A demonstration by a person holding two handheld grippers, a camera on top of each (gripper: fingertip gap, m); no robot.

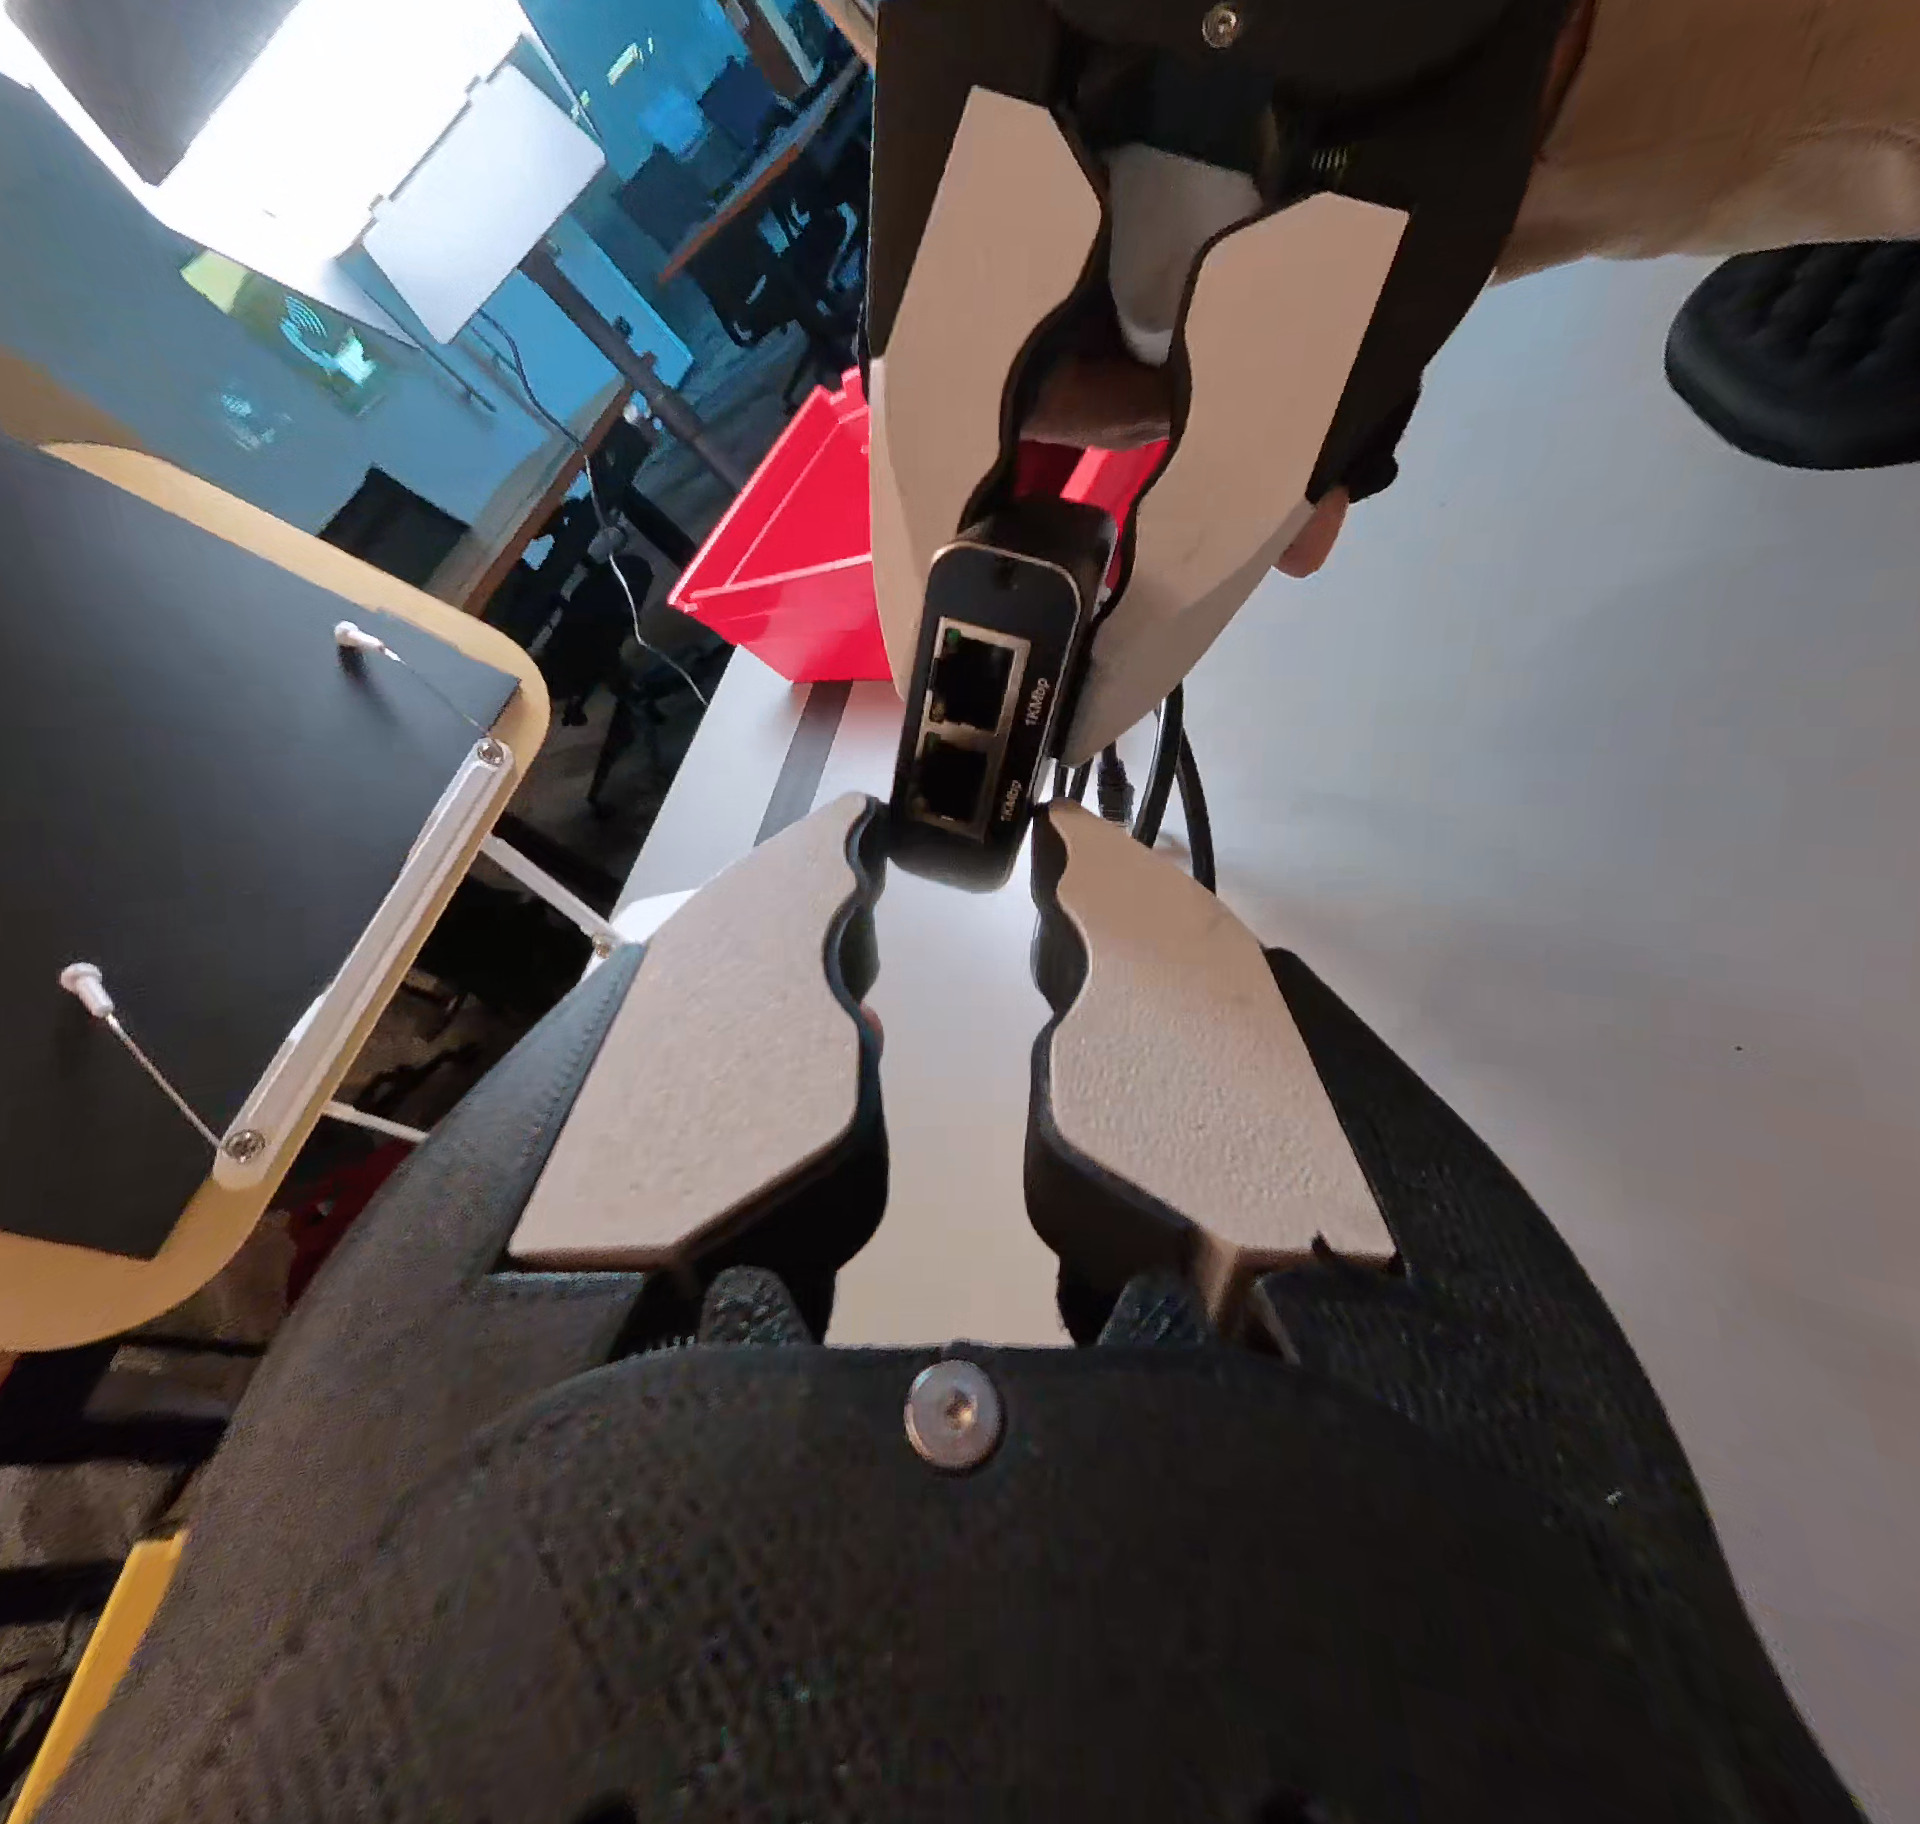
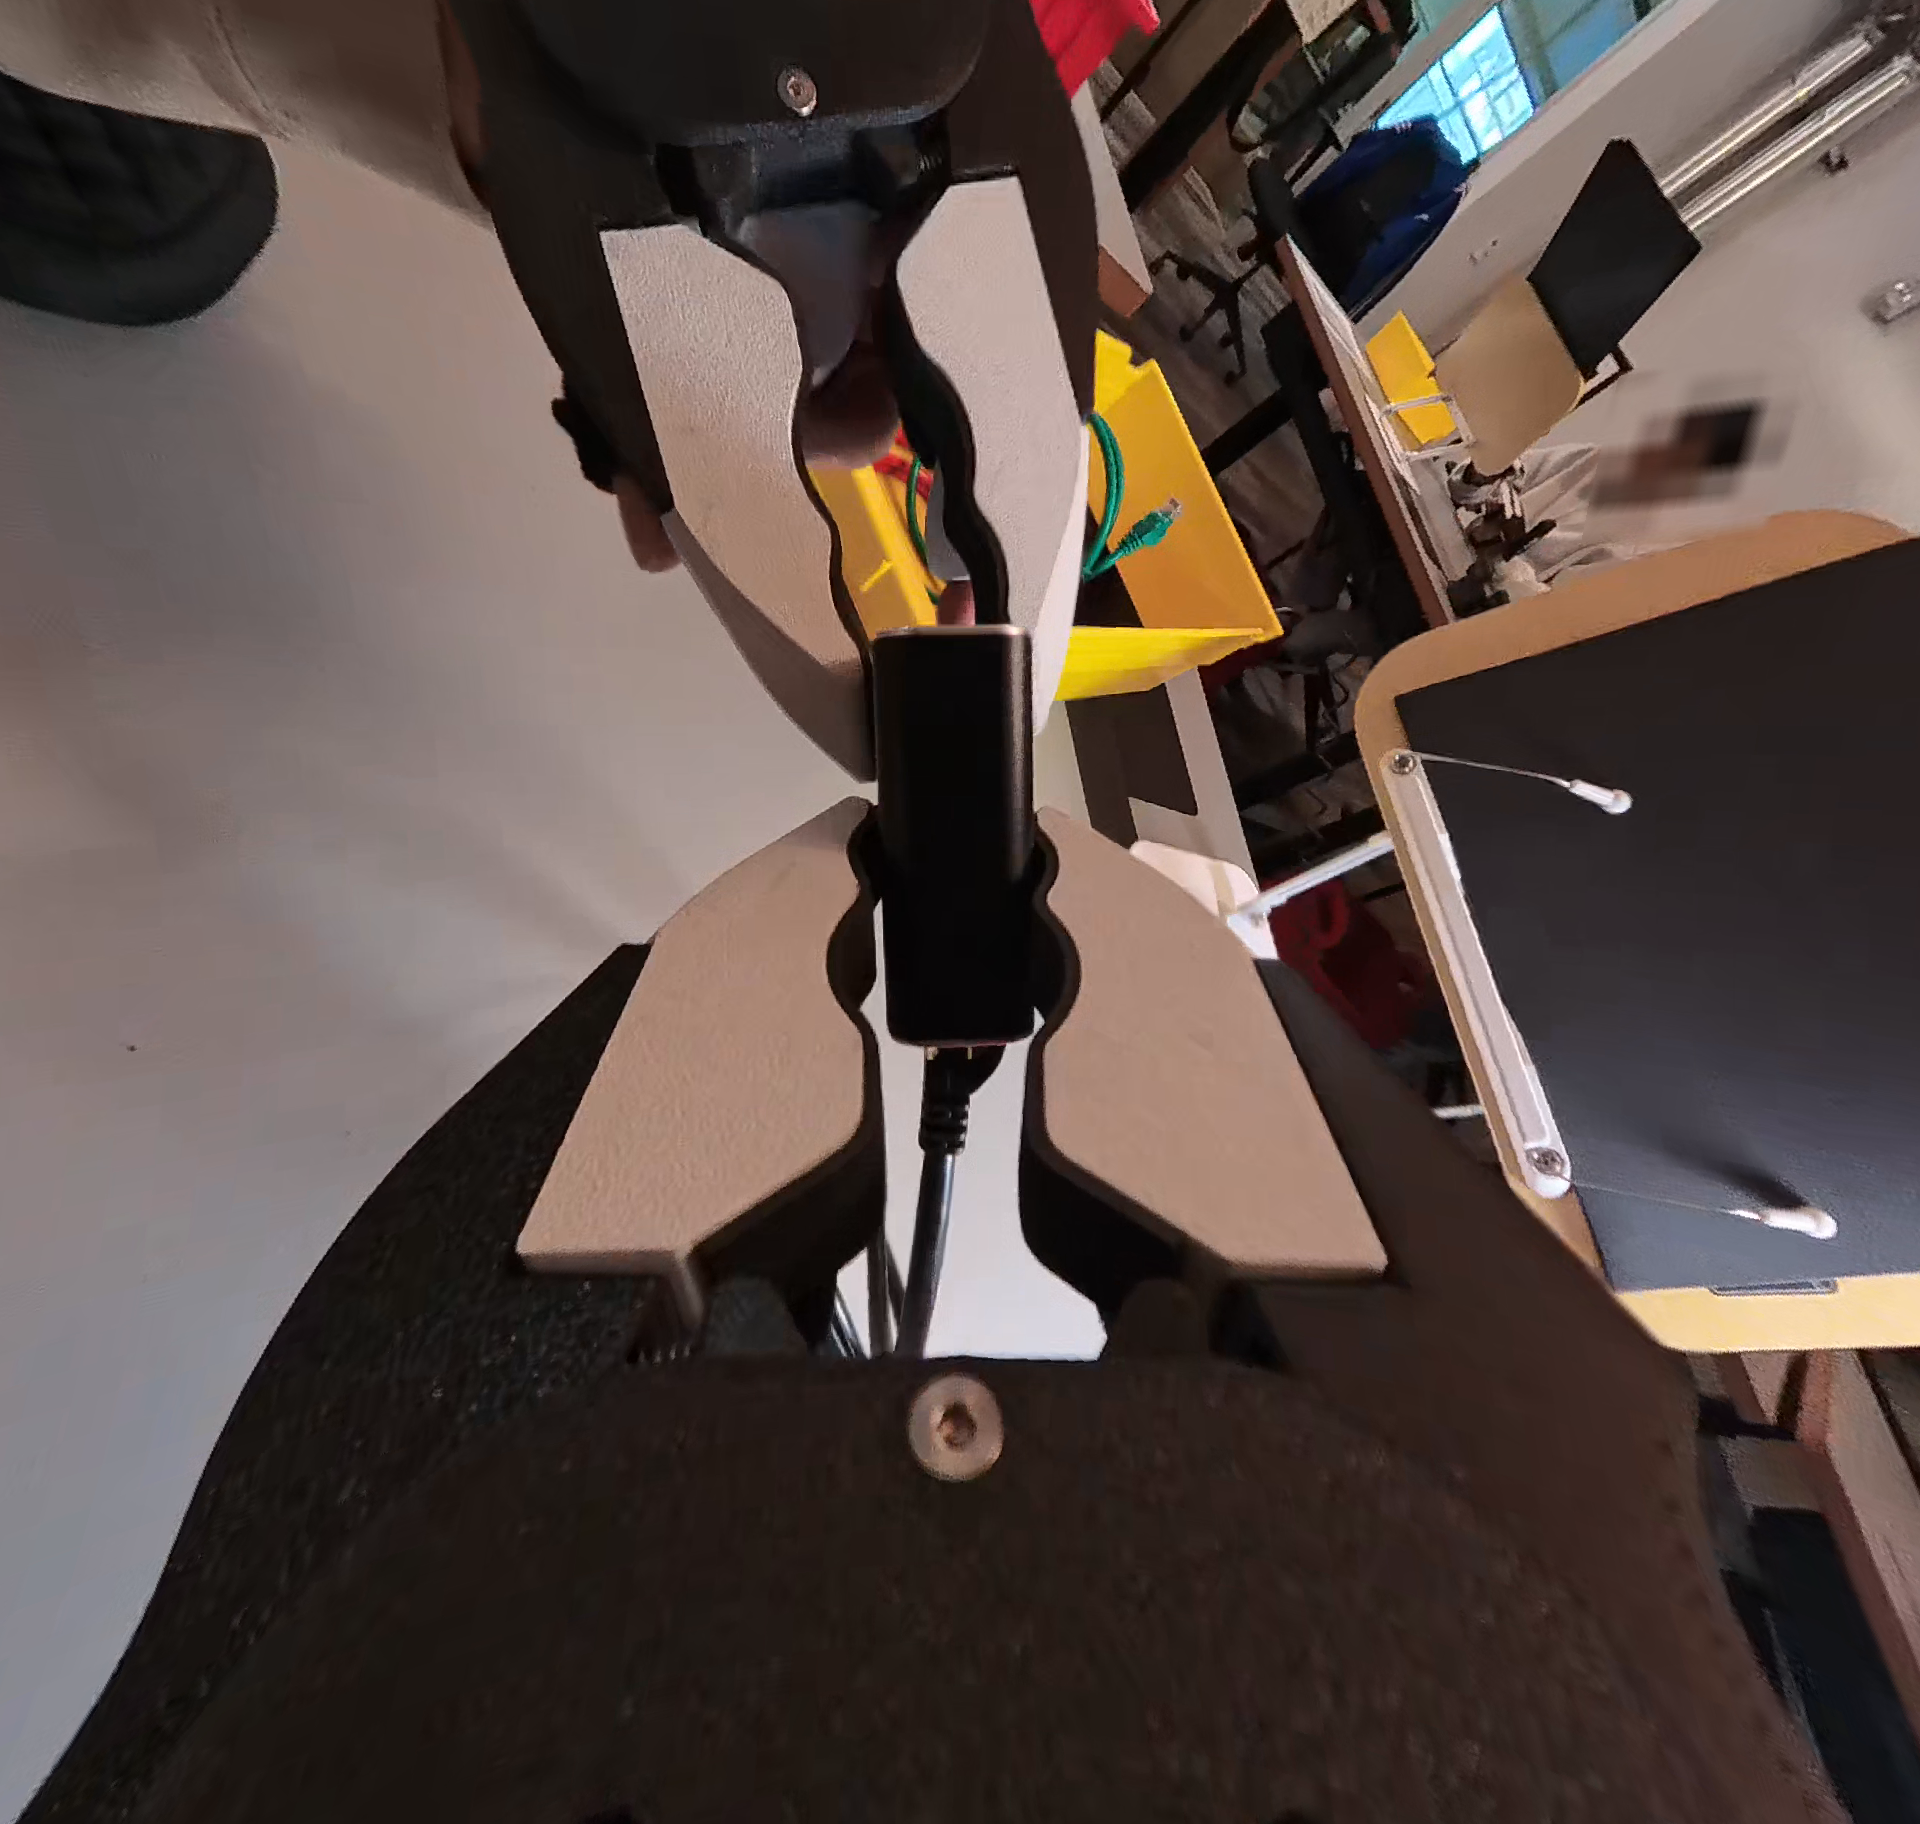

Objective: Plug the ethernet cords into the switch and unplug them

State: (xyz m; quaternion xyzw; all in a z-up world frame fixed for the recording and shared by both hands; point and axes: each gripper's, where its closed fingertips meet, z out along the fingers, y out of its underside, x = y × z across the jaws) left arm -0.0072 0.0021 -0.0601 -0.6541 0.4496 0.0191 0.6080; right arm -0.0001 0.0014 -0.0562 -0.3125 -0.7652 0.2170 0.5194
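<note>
The small black switch point(image 1: 977, 735) hangs in the air between the two grippers, which face each other. Its two ports face the left wrist camera and both are empty. My right gripper point(image 2: 951, 829) is shut on the switch's point(image 2: 954, 839) rear half. A black cable point(image 2: 935, 1182) leaves its rear end. My left gripper point(image 1: 956, 818) closes its fingertips on the switch's port end, at about the same opening as the right. A green ethernet cord point(image 2: 1132, 527) lies in a yellow bin point(image 2: 1174, 652) behind.
A white table point(image 1: 1558, 839) lies under the grippers. A red bin point(image 1: 790, 569) stands at its far end. A black panel with a pale rim point(image 1: 208, 839) stands beside the table. A black padded object point(image 1: 1808, 351) lies on the table. Office desks and chairs stand beyond. Only a small space, under 4 cm, lies between the two pairs of fingers.
</note>
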